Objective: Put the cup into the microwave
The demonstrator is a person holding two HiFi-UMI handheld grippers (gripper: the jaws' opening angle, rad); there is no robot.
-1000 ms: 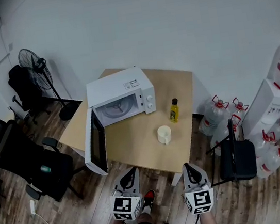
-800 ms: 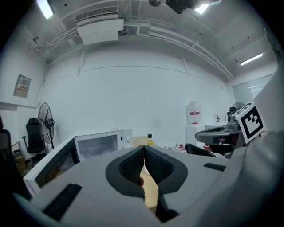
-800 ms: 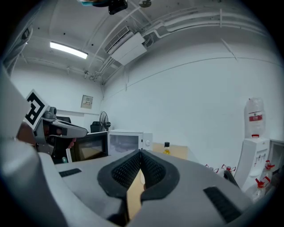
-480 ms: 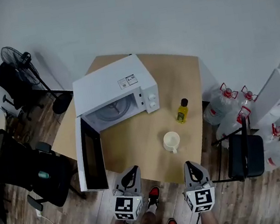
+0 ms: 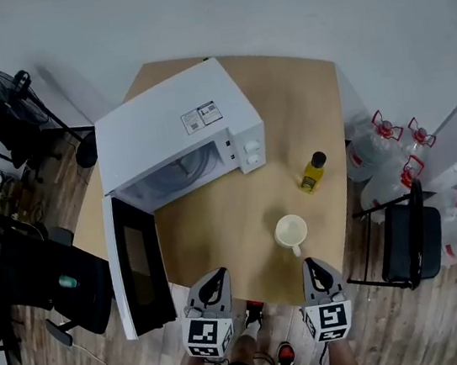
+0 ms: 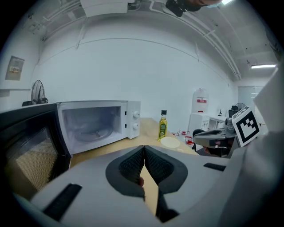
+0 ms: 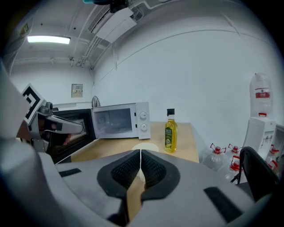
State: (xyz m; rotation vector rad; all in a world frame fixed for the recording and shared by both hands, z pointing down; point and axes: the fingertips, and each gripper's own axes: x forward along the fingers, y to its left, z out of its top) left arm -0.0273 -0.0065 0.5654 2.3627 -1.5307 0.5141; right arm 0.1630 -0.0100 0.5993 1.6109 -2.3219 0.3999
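Approach step: left gripper and right gripper, both pressed together and empty, faced the round cream cup standing on the wooden desk near the open white box-shaped microwave; next, the right gripper probably had to spread.

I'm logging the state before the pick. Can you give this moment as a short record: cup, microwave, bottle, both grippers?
cup: upright on the table, untouched, just ahead of the right gripper
microwave: on the table, door swung wide open
bottle: upright, beyond the cup
left gripper: shut, empty
right gripper: shut, empty
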